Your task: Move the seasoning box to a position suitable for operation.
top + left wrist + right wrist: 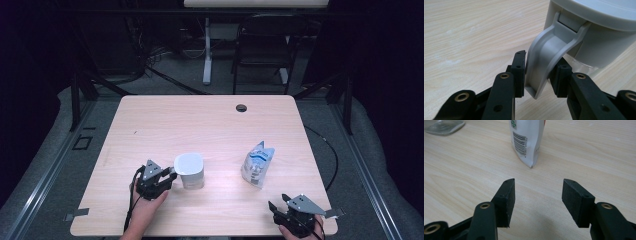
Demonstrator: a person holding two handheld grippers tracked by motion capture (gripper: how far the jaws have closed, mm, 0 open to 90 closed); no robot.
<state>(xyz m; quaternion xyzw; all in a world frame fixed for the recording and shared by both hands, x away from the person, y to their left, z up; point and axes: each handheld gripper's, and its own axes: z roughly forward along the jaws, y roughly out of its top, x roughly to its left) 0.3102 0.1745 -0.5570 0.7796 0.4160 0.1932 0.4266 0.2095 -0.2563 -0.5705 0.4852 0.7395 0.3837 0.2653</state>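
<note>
A white lidded container (pixel 190 170) stands on the wooden table (pixel 200 120), left of centre. Its grey side clasp (pixel 549 45) hangs down from the lid (pixel 599 15). My left gripper (pixel 172 175) reaches it from the left, and both pads touch the clasp, one on each side (pixel 539 67). A white and blue pouch (pixel 257 165) stands to the right, with its barcode (pixel 520 143) facing my right gripper. My right gripper (pixel 277 205) sits near the front right corner, open and empty (pixel 537 185), a short way in front of the pouch (pixel 526 142).
A round cable hole (pixel 241 107) sits near the table's far edge. A dark chair (pixel 262 45) and a white desk leg (pixel 207 50) stand beyond the table. The container's clear base (pixel 444 125) is at the top left of the right gripper view.
</note>
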